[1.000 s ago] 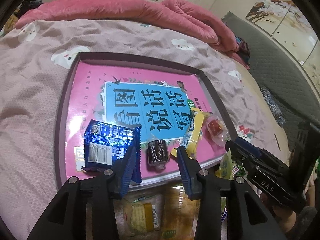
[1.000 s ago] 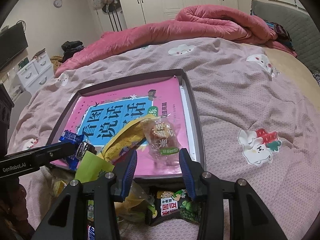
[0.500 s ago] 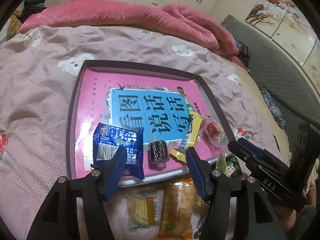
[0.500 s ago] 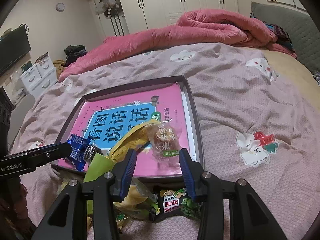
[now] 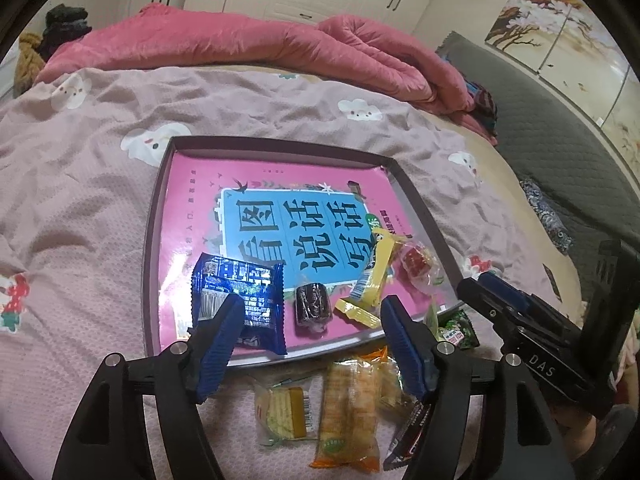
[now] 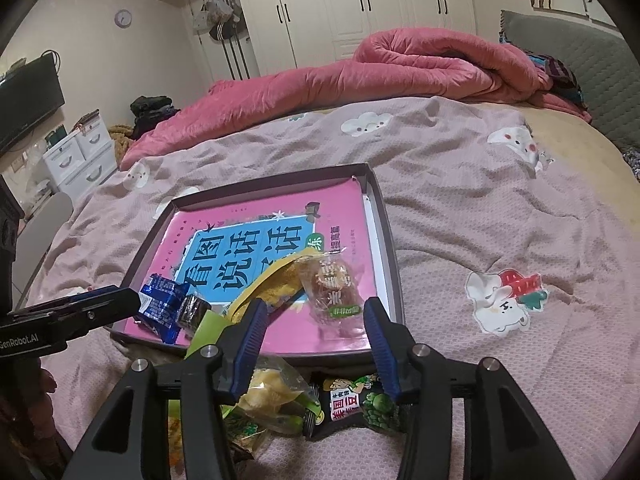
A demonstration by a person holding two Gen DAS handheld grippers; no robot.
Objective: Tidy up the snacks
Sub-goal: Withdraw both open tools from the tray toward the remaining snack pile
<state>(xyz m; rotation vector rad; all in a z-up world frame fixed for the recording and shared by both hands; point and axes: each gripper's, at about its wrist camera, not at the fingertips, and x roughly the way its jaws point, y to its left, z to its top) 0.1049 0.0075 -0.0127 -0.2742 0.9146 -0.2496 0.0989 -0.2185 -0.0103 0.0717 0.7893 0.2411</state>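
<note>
Blue-padded left gripper (image 5: 312, 316) has just spread wide, empty, above the dark roll (image 5: 313, 306) in the tray (image 5: 149, 240); right gripper (image 6: 314, 322) opened slightly, empty.

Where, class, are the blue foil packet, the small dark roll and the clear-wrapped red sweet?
blue foil packet (image 5: 240, 292), left wrist view, packet's middle
small dark roll (image 5: 313, 303), left wrist view, its side
clear-wrapped red sweet (image 5: 414, 262), left wrist view, red centre

Dim warm indoor light, soft focus, strong fisheye warp, dark corners
</note>
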